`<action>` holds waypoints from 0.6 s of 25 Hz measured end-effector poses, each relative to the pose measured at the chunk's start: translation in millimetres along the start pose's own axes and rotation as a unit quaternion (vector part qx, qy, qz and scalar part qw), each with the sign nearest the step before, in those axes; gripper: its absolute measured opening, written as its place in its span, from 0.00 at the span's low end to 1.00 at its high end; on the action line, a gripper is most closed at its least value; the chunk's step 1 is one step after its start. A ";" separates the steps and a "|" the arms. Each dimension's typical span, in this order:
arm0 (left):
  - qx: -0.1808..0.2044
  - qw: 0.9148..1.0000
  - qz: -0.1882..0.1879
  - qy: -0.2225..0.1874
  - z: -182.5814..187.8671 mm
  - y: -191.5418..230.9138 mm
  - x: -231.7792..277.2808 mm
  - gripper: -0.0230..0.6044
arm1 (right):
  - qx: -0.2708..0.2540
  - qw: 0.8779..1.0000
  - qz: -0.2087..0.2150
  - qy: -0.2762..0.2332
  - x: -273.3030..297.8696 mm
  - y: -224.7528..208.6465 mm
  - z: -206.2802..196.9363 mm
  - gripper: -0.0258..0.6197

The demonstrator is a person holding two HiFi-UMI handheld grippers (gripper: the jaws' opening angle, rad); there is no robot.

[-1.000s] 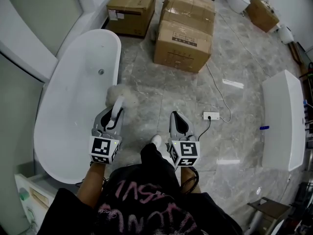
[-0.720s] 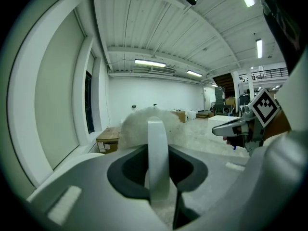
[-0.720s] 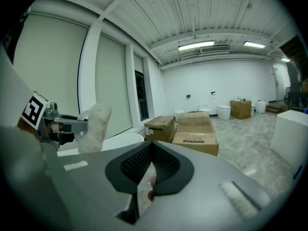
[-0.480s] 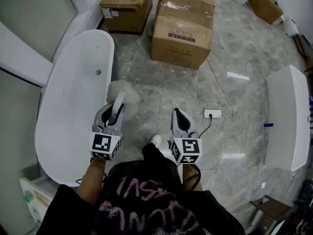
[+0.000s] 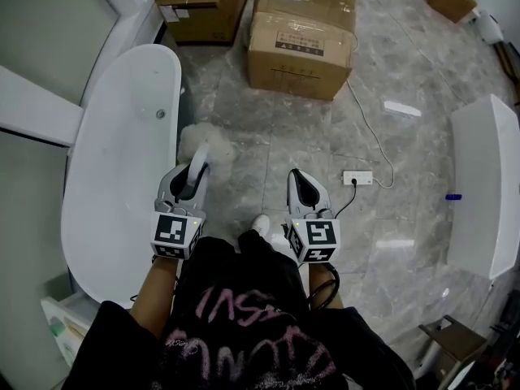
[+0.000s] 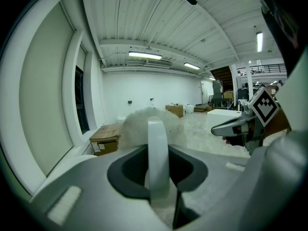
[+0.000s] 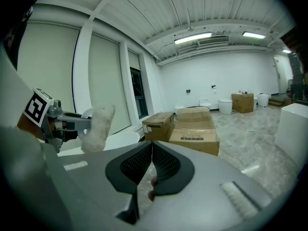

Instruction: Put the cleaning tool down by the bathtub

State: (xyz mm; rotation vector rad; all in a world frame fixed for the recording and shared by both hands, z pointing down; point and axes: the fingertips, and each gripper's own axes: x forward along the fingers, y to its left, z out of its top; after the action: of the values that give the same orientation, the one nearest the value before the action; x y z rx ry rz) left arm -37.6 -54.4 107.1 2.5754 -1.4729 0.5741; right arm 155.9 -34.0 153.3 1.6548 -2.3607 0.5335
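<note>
Cleaning tool [image 5: 203,142]: fluffy white head, white handle clamped in left gripper [image 5: 191,179], near bathtub [image 5: 114,201]. Right gripper [image 5: 303,189] closed, empty. Cardboard boxes [image 5: 299,51] seen ahead.

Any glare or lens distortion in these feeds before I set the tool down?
Head view: bright reflections on the floor near the power strip; straight edges bow. Left gripper view: heavy fisheye, black corners; cleaning tool close but readable. Right gripper view: same fisheye.
</note>
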 end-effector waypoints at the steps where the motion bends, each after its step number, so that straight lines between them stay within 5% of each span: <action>1: 0.000 1.000 0.000 0.000 1.1 -0.8 2.6 0.17 | 0.000 1.000 0.001 0.001 1.1 -2.6 -0.6 0.07; 15: 0.013 1.000 0.005 0.010 -5.1 -7.8 12.7 0.17 | 0.010 1.000 0.002 0.012 8.7 -14.7 -10.5 0.07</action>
State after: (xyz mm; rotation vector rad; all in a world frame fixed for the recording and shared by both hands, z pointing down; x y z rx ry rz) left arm -26.5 -59.1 117.4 2.5750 -1.4820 0.6219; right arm 166.3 -41.7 168.6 1.6412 -2.3499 0.5760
